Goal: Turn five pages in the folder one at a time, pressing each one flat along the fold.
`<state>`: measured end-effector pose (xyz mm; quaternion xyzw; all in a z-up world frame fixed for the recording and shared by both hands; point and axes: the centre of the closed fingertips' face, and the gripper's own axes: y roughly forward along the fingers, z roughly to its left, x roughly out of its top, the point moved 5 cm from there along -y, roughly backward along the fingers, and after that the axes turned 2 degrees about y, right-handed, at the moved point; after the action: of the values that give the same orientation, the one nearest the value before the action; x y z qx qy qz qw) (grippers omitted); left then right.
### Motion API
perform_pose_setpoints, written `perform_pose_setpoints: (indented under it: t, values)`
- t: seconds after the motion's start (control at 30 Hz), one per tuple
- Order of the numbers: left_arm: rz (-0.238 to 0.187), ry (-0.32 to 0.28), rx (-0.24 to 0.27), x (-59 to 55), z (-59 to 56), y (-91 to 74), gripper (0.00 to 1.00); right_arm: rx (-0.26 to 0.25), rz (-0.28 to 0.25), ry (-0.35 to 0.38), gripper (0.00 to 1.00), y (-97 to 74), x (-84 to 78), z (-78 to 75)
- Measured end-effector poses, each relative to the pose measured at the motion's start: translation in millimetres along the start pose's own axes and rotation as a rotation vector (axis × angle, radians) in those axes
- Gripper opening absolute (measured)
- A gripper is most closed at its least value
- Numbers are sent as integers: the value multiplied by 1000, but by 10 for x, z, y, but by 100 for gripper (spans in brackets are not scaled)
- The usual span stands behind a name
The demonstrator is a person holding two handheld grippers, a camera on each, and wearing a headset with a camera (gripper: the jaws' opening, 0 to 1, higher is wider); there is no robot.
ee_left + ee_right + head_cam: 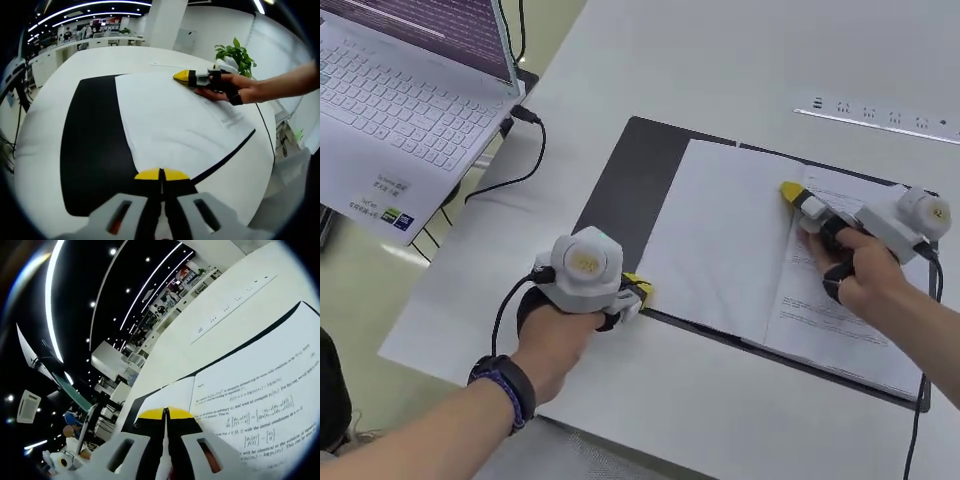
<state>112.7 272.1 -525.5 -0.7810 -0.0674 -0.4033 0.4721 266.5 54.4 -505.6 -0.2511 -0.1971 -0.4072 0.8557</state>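
**Open folder (625, 180), left tongs (640, 290) and right tongs (790, 192) both closed**

The folder lies spread on the white counter (720, 60). The head view takes in a laptop (400, 100), while the right gripper view shows formulas on the printed page (250, 405). The left tongs sit at the folder's near edge, and the right tongs' tips rest beside the fold.

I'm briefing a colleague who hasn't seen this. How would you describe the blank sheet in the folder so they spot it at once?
On the white table, right of the laptop, lies an open black folder. The blank sheet covers its middle, between bare black cover and the printed page: the only page without text.
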Motion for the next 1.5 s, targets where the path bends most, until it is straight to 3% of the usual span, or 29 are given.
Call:
perform_pose_setpoints:
  t: [0.2,0.47,0.83,1.5]
  values:
    - [-1,-4,1,2,2,-5,0,-26,-38,37,0,61,84,-25]
    - [0,-4,-1,6,4,-7,0,-8,-13,18,0,-36,29,-12]
    - [5,-4,7,6,1,-6,0,63,73,-19,0,-393,-305,90]
    - [22,13,23,12,-16,-1,0,144,203,-60,0,-828,-846,159]
